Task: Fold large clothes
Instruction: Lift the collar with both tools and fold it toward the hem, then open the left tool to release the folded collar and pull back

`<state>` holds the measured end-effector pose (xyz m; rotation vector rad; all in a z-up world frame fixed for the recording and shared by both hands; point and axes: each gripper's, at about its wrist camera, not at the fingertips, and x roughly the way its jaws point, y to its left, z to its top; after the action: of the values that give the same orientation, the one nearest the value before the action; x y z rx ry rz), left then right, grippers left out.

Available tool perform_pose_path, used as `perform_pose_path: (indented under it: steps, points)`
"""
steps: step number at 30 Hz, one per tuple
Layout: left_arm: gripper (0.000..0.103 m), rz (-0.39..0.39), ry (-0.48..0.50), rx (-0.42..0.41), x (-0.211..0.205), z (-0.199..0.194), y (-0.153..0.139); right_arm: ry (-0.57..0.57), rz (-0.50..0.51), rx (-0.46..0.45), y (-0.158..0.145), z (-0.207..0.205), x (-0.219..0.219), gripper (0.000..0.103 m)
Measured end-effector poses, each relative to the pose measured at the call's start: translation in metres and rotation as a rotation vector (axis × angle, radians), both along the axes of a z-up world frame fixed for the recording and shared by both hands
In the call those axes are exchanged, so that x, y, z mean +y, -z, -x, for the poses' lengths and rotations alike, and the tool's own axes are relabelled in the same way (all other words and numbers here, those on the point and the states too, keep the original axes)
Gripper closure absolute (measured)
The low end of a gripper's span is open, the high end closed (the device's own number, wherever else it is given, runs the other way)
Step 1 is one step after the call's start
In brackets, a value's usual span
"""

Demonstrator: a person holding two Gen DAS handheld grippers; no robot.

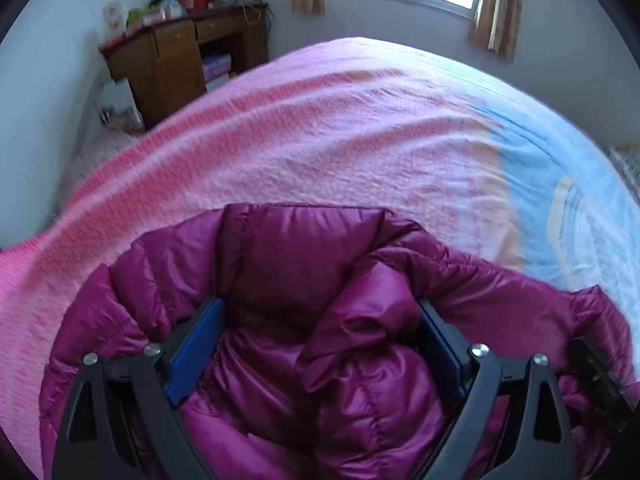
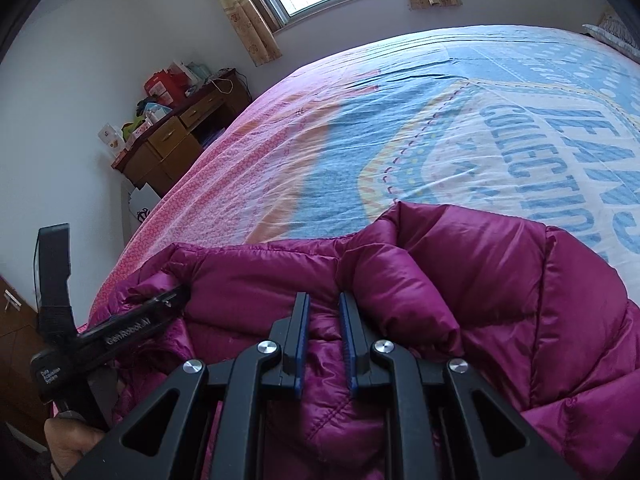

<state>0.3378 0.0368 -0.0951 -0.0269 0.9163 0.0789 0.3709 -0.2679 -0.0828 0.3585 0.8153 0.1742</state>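
A magenta puffer jacket [image 1: 304,320] is shown lying crumpled on the pink-and-blue bedspread [image 1: 320,136]. The left gripper [image 1: 320,328] is held spread wide above it; the right gripper [image 2: 324,304] is nearly closed, apparently pinching nothing.

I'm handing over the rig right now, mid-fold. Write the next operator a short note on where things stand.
Left gripper: jaws wide open over the magenta quilted puffer jacket, gripping nothing.
Right gripper: jaws nearly shut, a gap showing between the pads; whether they pinch the fabric I cannot tell.
The jacket lies bunched at the near edge of the bed with the pink and blue printed sheet.
Done: some parts are turned over onto the body.
Left: probably flatten it, finish the folds, tidy the bundle.
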Motion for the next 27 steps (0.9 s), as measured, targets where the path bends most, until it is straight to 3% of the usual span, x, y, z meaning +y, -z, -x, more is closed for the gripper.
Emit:
perform_pose_path:
  steps: [3, 6, 7, 9, 12, 16, 20, 22, 24, 27]
  points:
    - [0.003, -0.034, -0.007, 0.001, -0.005, -0.004, 0.002, 0.010, -0.004, -0.016, -0.002, 0.003, -0.002, 0.088]
    - [0.001, -0.039, -0.009, 0.003, -0.005, -0.006, 0.004, 0.110, -0.011, -0.133, -0.017, 0.026, -0.017, 0.087]
    - [0.000, -0.059, -0.012, 0.005, -0.007, -0.007, 0.005, 0.153, -0.004, -0.124, -0.016, 0.028, -0.022, 0.087]
    - [0.000, -0.089, -0.018, 0.009, -0.012, -0.008, 0.006, 0.180, -0.040, -0.013, -0.001, 0.016, -0.032, 0.087]
    - [0.000, -0.105, -0.018, 0.013, -0.014, -0.008, 0.006, 0.169, -0.025, 0.008, 0.000, 0.009, -0.031, 0.087]
    - [0.000, -0.092, -0.018, 0.012, -0.015, -0.006, 0.006, 0.174, 0.094, 0.014, -0.004, 0.004, -0.016, 0.087]
    - [0.000, -0.004, 0.048, 0.058, -0.005, -0.005, 0.000, 0.144, 0.059, 0.055, -0.009, 0.002, -0.024, 0.086]
    - [0.007, 0.048, 0.115, 0.054, 0.007, 0.009, -0.017, 0.155, -0.030, 0.098, -0.019, 0.020, -0.040, 0.086]
    - [0.006, 0.068, 0.132, -0.015, 0.024, 0.037, -0.037, 0.180, -0.099, 0.023, -0.038, 0.060, -0.056, 0.086]
    - [0.005, 0.080, 0.193, -0.118, 0.059, 0.098, -0.060, 0.149, -0.105, -0.083, -0.064, 0.122, -0.070, 0.086]
